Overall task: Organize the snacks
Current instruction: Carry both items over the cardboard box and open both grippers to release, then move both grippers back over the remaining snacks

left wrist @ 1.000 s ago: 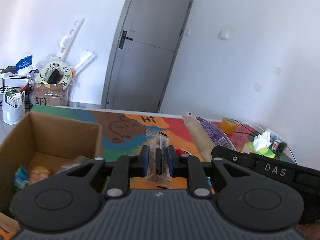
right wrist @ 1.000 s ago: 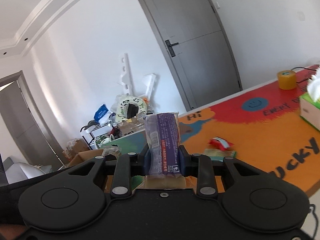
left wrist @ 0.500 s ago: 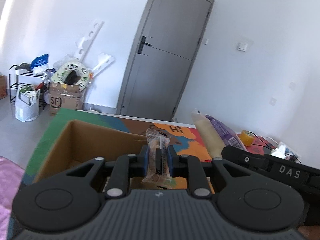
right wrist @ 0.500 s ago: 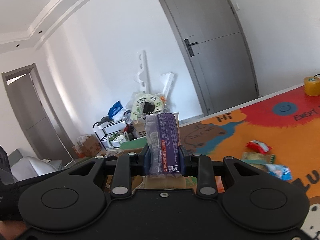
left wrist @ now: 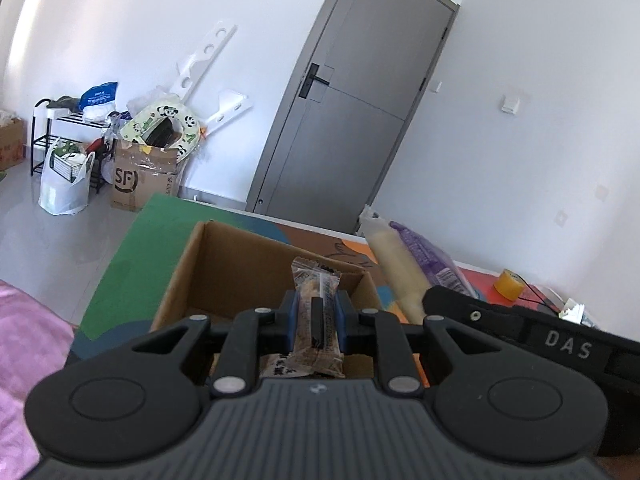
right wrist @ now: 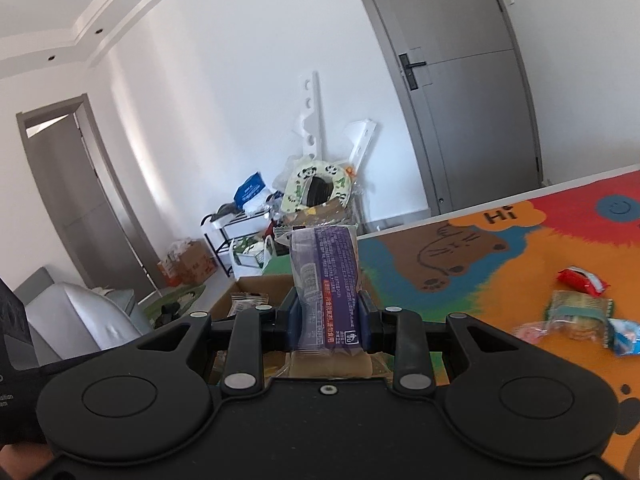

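Observation:
My left gripper (left wrist: 316, 316) is shut on a clear-wrapped brown snack bar (left wrist: 314, 300), held upright just above the near side of an open cardboard box (left wrist: 224, 264). My right gripper (right wrist: 326, 316) is shut on a purple-wrapped bread pack (right wrist: 326, 272), also upright; the same pack (left wrist: 404, 268) shows at the right of the left wrist view. In the right wrist view the cardboard box (right wrist: 256, 292) lies just beyond the fingers with wrapped snacks inside. Loose snacks stay on the colourful mat: a red packet (right wrist: 582, 280), a green-banded pack (right wrist: 576, 312) and a blue packet (right wrist: 626, 332).
The table's colourful mat (right wrist: 500, 264) ends at a green edge (left wrist: 140, 240) by the floor. A yellow tape roll (left wrist: 508, 284) and cables sit far right. Beyond the table are an SF carton (left wrist: 140, 176), a white bag (left wrist: 64, 184) and a grey door (left wrist: 352, 120).
Both grippers have swung left across the table with their snacks still held. The cardboard box now sits centred under the left gripper, and the loose snacks have slid to the right of the right wrist view.

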The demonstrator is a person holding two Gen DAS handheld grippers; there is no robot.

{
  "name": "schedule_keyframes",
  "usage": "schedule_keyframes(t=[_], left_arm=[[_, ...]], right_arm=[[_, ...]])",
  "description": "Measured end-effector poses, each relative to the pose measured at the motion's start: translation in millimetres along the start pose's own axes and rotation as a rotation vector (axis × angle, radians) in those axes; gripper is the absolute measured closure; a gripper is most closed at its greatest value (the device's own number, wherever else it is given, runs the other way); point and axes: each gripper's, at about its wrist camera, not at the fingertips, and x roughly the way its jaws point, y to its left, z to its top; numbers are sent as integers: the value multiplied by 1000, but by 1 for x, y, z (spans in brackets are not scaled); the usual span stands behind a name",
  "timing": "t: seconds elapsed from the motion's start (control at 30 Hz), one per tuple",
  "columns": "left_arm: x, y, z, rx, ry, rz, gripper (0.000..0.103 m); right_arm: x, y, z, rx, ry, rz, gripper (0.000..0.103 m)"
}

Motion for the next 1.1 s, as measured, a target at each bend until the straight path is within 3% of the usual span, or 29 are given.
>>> schedule_keyframes(t=[0.23,0.3,0.37,0.63,0.83,1.0,1.1], left_arm=[[-13,16,7,-23,-40,35,85],[-13,20,10,-30,-45,45,85],[-15,22,11,-31,-49,52,85],[-10,11,8,-21,-33,43,83],[-6,2,3,-32,0,38,70],[-10,-13,-2,-12,4,41,47],[-12,-25,-7,1,13,41,34]], right_arm=[[18,21,-2,-11,35,36,73],[23,26,-1,14,39,77,69],[25,25,1,50,41,114,51],[7,12,1,51,24,36,49],[-8,-4,0,70,13,-2,43],[-24,-16,-3,90,-3,-26,36],[-37,-23,-4,96,-17,-51,27]])
